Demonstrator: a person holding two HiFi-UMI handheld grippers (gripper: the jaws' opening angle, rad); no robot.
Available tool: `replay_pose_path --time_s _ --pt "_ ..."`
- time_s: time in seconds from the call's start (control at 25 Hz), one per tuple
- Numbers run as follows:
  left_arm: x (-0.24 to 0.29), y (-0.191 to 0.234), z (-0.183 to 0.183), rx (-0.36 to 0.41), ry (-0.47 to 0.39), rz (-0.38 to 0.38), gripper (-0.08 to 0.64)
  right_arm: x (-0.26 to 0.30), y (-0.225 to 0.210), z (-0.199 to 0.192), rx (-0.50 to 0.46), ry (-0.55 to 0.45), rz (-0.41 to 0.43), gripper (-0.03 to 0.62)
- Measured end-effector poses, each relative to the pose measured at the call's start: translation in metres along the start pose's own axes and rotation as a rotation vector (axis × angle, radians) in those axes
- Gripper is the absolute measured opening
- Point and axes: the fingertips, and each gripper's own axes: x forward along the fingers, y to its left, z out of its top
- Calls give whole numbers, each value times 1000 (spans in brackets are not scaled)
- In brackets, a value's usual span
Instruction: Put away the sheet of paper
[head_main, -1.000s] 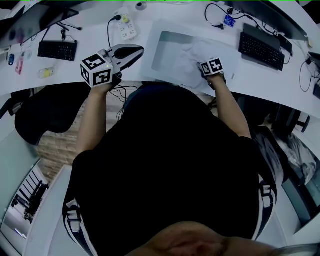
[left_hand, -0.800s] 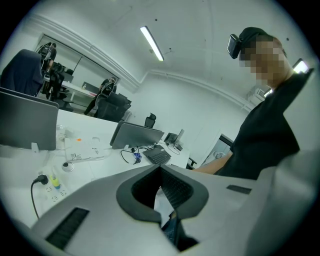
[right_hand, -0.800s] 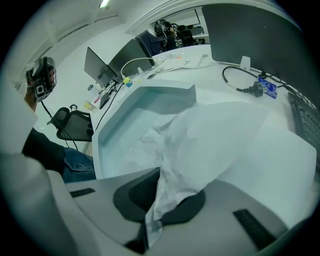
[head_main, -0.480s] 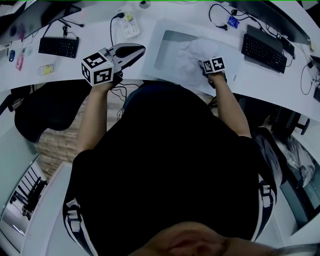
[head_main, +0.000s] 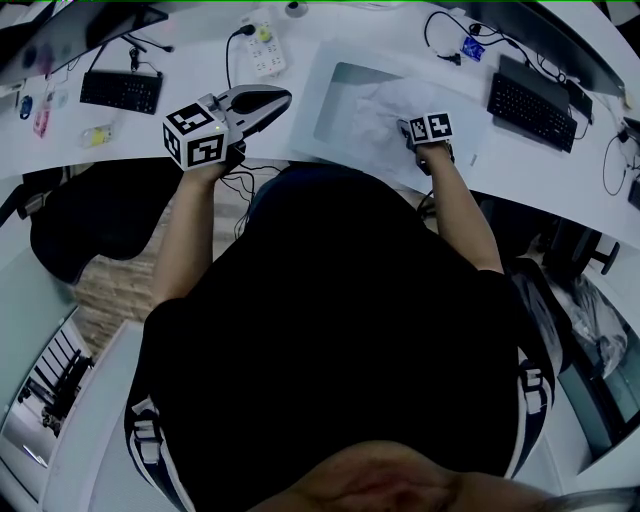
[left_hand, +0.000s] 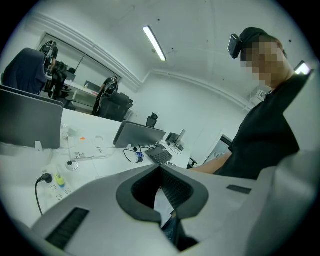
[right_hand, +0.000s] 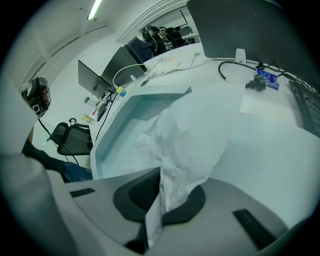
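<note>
The right gripper (right_hand: 159, 176) is clamped on the sheet of paper (right_hand: 192, 125): its dark pads (right_hand: 140, 192) pinch the near edge, and a strip of that edge hangs down through the closed jaws. From the pinch the crumpled white sheet rises and stretches away along the line the gripper points, so its long axis runs from the jaws toward the back of the white desk (head_main: 180, 60), and its far end points at the dark monitor (right_hand: 240, 30) there. In the head view the sheet lies over the right part of the shallow tray (head_main: 335, 100), with the tray's grey floor bare to its left. In the right gripper view the more wrinkled left side of the paper sits low inside the tray, while the smoother right side is lifted. The right gripper tilts steeply down at the desk's near edge. A black keyboard (head_main: 530, 100) lies well apart on the right. The left gripper (left_hand: 160, 170) is closed, its tips meeting with nothing between them. It hangs at the desk's near edge to the left of the tray, clear of the paper, and points across the desk, with a power strip (head_main: 262, 50) farther back.
</note>
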Motion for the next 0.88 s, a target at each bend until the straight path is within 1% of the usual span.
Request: replay_pose_path --time_s 0.56,0.88 --pt "-1 12 4 0 10 -7 21 15 15 16 24 -14 38 15" --pt "0 18 8 1 21 -20 21 20 24 21 66 -28 68 15"
